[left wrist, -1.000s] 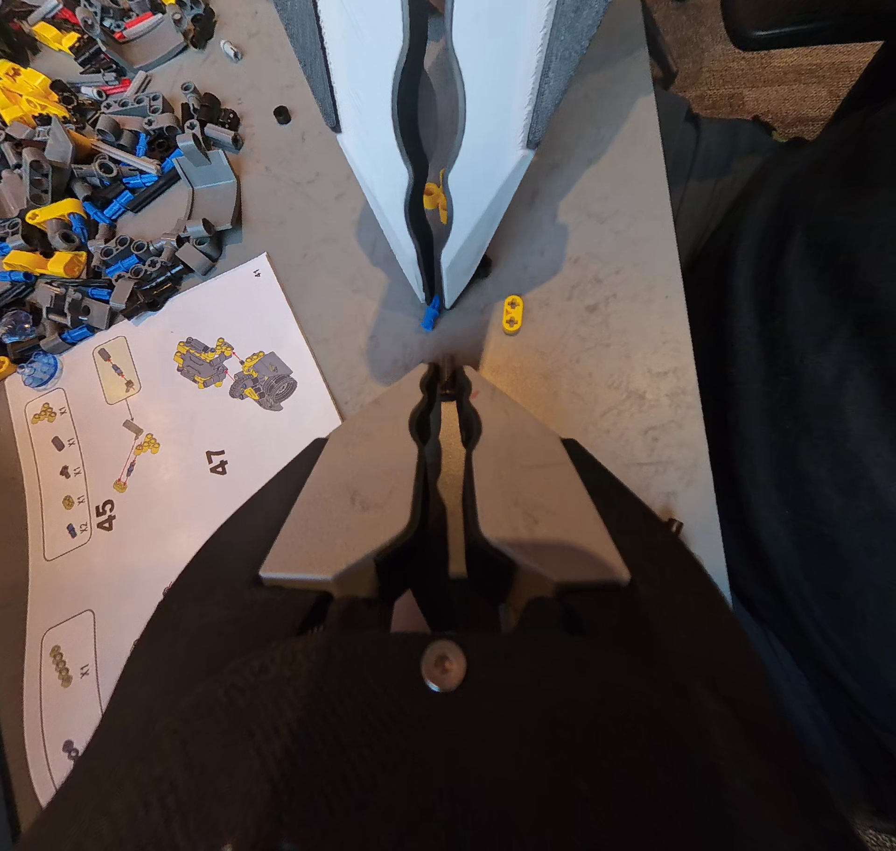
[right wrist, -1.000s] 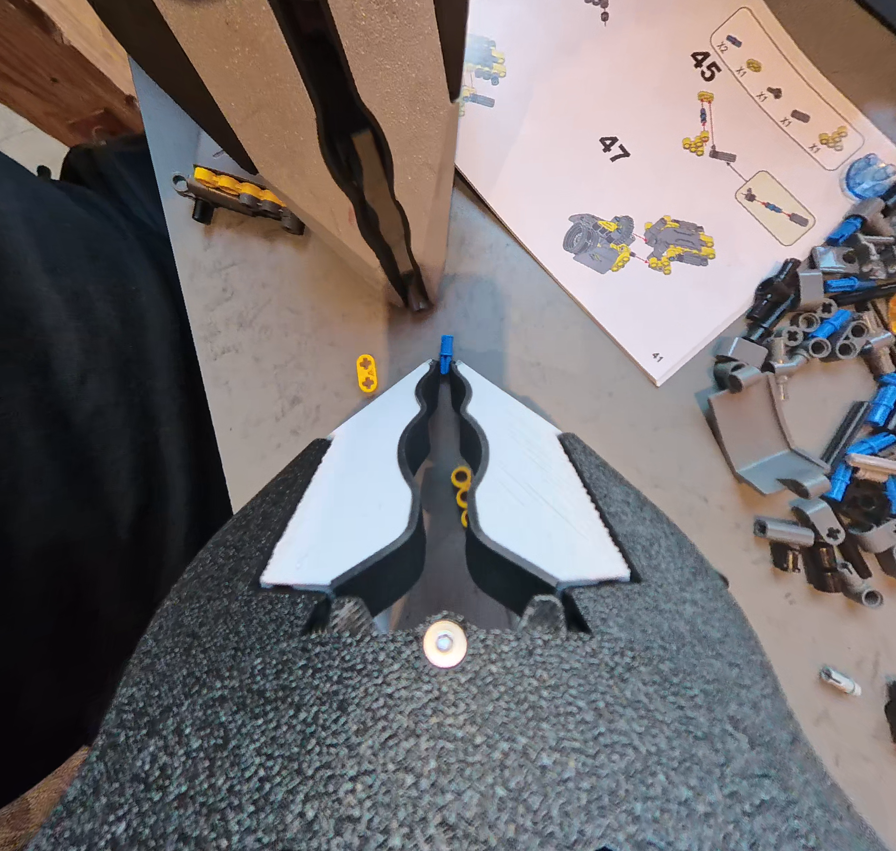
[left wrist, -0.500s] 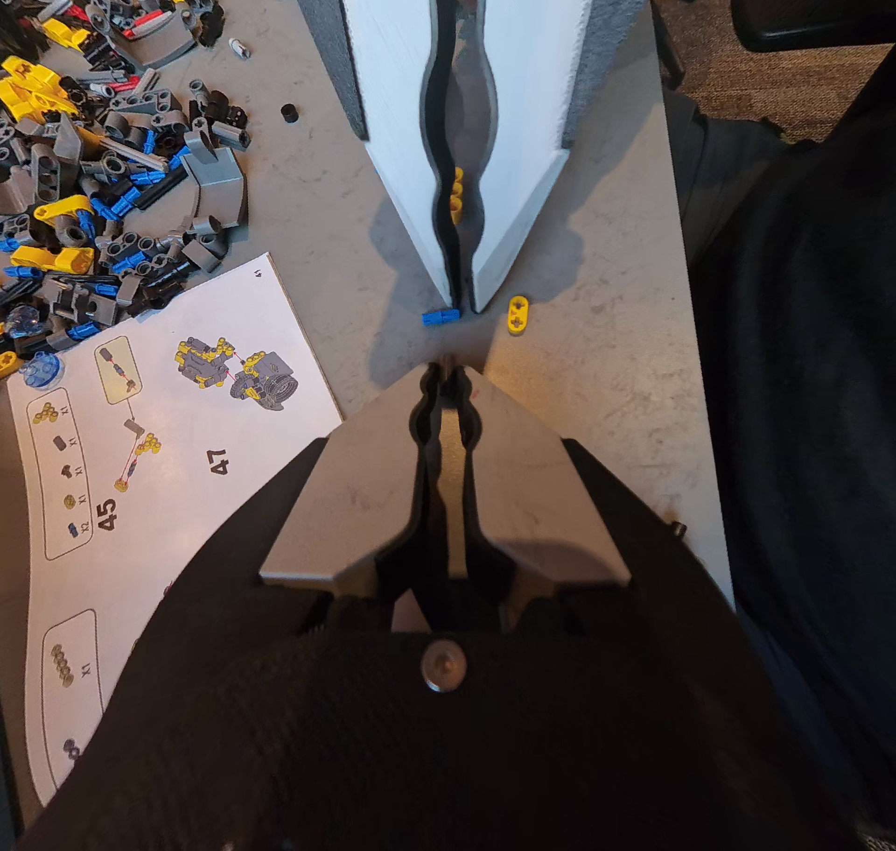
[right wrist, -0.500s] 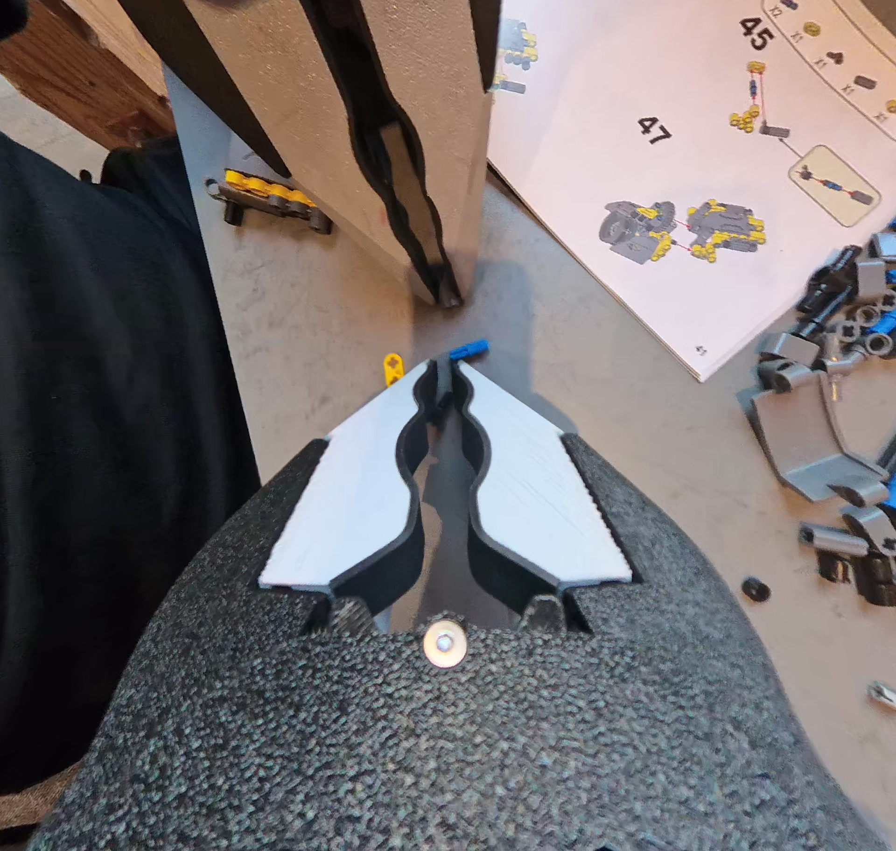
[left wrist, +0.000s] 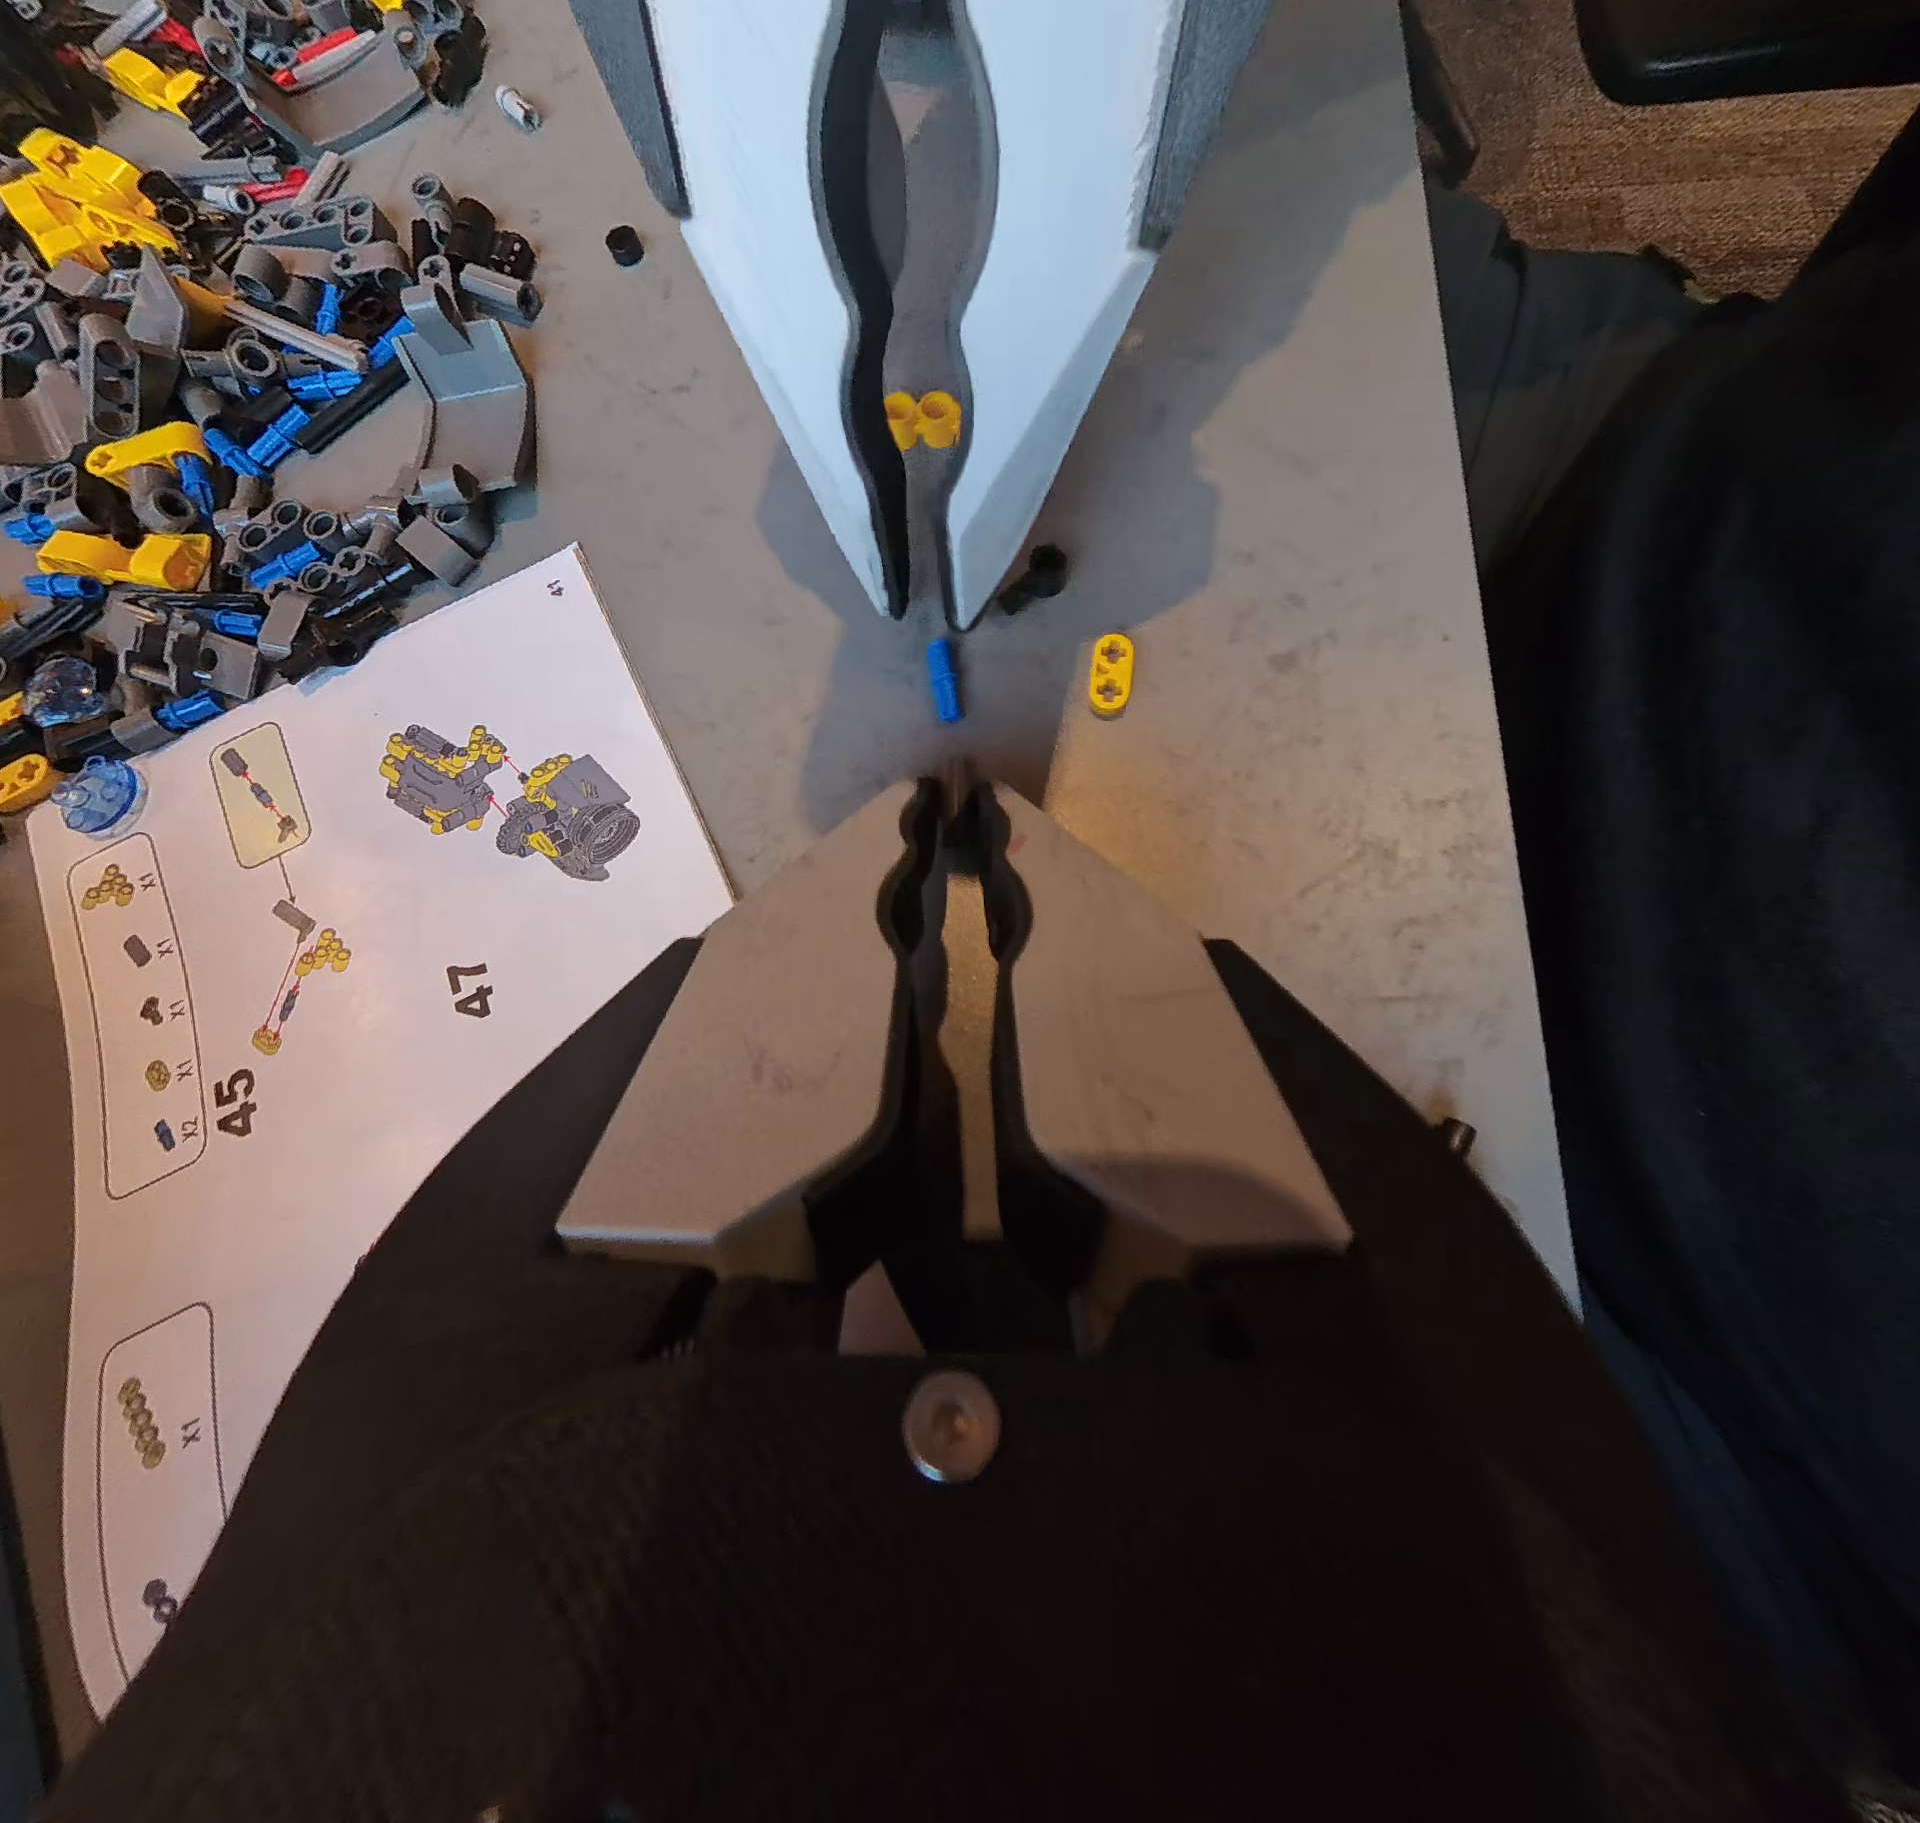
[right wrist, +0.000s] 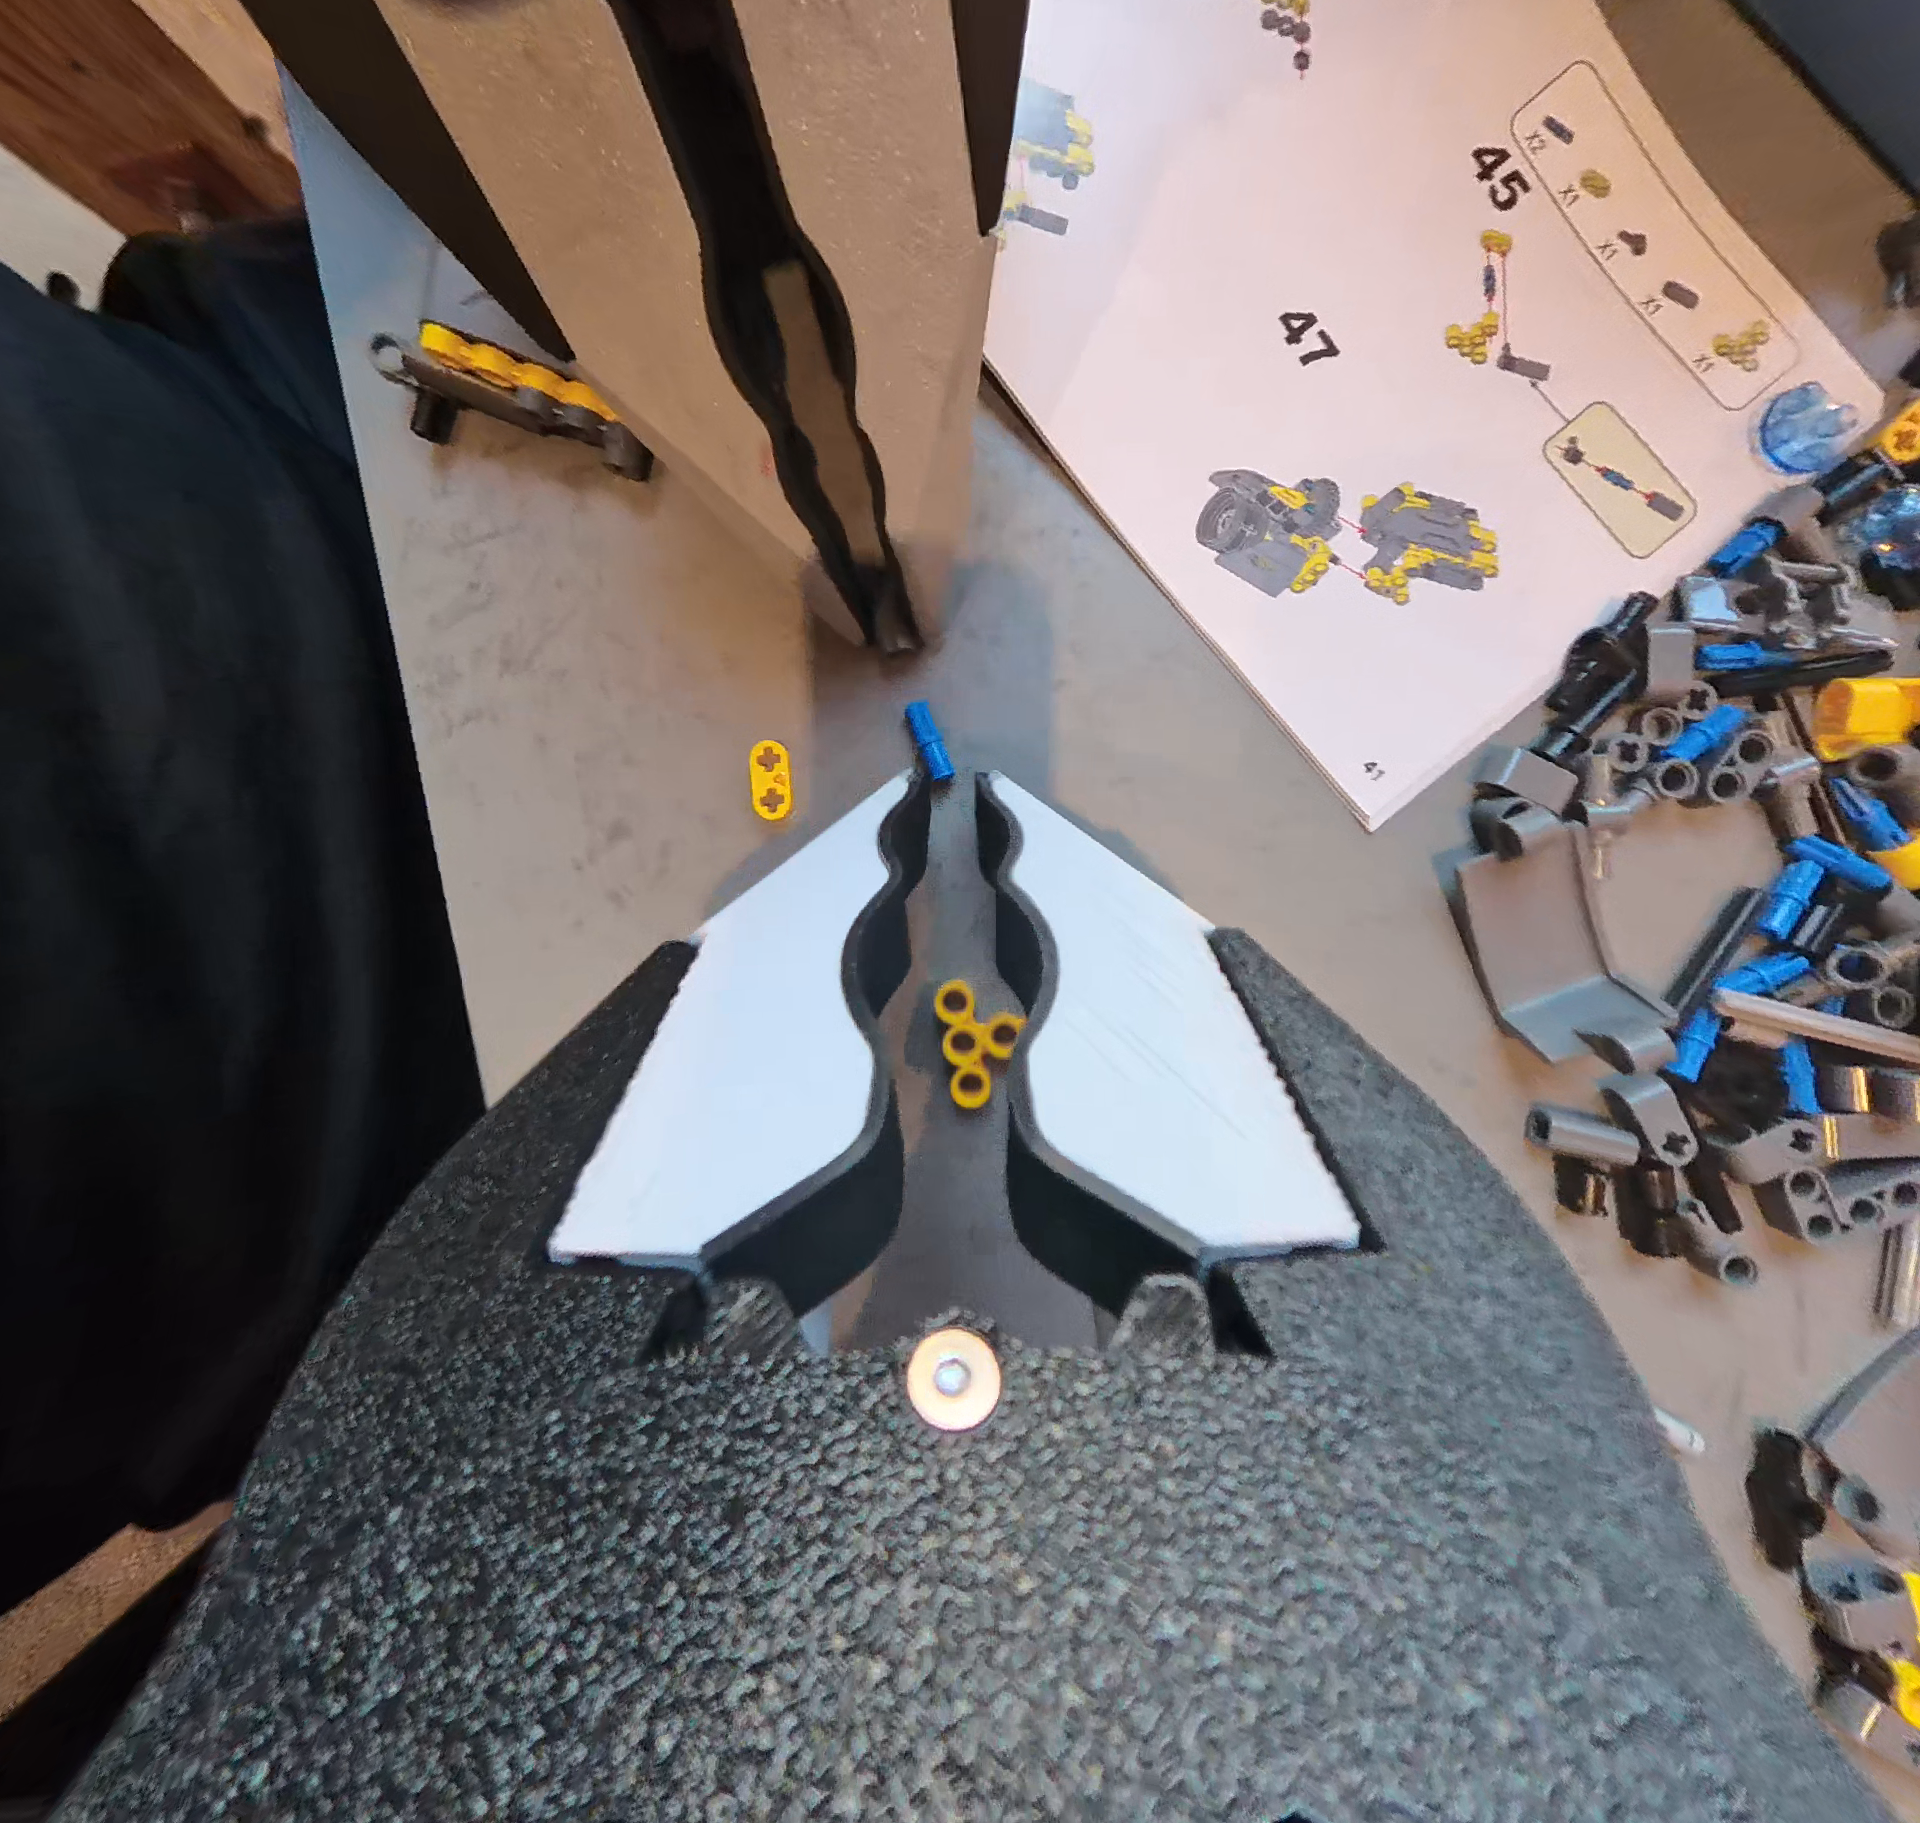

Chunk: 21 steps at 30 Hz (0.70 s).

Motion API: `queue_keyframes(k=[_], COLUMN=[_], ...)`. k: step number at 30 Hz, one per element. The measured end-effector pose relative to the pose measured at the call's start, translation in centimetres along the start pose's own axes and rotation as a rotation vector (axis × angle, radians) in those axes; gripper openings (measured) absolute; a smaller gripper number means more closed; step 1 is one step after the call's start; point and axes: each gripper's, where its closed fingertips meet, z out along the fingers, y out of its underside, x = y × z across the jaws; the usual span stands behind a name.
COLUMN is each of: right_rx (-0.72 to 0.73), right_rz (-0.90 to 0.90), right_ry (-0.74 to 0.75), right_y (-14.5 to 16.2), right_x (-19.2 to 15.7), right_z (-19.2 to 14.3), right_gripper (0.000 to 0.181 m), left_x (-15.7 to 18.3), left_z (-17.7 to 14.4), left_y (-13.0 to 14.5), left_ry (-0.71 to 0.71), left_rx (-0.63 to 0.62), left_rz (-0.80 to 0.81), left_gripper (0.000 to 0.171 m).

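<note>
The right tongs point(right wrist: 951, 781), narrowly parted, hold nothing; the blue pin point(right wrist: 928, 737) lies on the bench point(right wrist: 582, 630) touching their left tip. The left tongs point(left wrist: 954, 788) are closed, empty. A careless nudge could roll the pin off.

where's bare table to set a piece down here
Bare grey table lies between the yellow two-hole piece and the table's near edge. Another gap sits between the instruction sheet and the blue pin. The parts pile is crowded.
</note>
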Motion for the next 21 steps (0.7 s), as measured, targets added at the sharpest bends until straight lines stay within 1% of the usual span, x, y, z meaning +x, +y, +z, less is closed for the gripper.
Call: queue_keyframes(k=[5, 10, 21], right_rx=[-0.011, -0.014, 0.007], right_rz=[-0.061, -0.056, -0.093], right_ry=[-0.028, -0.068, -0.040], right_y=[0.1, -0.1, -0.8], right_x=[-0.3, -0.6, -1.1], right_z=[0.8, 1.0, 0.9], right_gripper=[0.008, 0.003, 0.003], left_x=[0.0, 0.0, 0.0], left_z=[0.0, 0.0, 0.0], left_y=[0.0, 0.0, 0.0], left_ry=[0.002, 0.004, 0.003], left_rx=[0.000, 0.000, 0.000], left_rz=[-0.003, -0.006, -0.001], left_gripper=[0.003, 0.003, 0.003])
